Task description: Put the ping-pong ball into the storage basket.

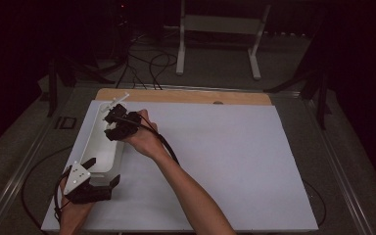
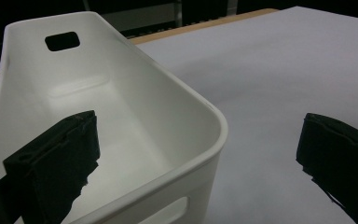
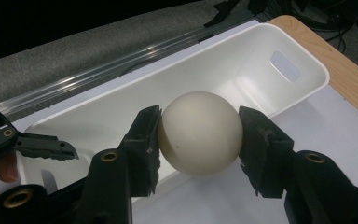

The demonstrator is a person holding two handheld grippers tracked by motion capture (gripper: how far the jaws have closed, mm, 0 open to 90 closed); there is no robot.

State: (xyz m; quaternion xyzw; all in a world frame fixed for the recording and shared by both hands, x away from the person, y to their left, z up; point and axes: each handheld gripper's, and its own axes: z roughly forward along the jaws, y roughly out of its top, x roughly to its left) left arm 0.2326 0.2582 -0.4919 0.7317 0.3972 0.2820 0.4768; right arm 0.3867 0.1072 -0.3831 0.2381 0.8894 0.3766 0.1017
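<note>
A white plastic bin (image 1: 94,143) lies lengthwise at the left of the table, with a handle slot in its end wall (image 3: 285,66). My right gripper (image 3: 199,140) is shut on a cream ball (image 3: 198,126), held above the bin's long right rim. In the high view the right gripper (image 1: 109,126) reaches over the bin's far half. My left gripper (image 1: 103,171) stands open astride the bin's near corner (image 2: 214,126): one jaw is inside the bin, the other outside over the white sheet, and neither pad presses the wall.
A white sheet (image 1: 215,161) covers the table, with a wooden strip (image 1: 186,96) along its far edge. A small white plastic piece (image 1: 115,102) lies at the far left corner. Cables and a white stand (image 1: 215,29) are on the floor beyond.
</note>
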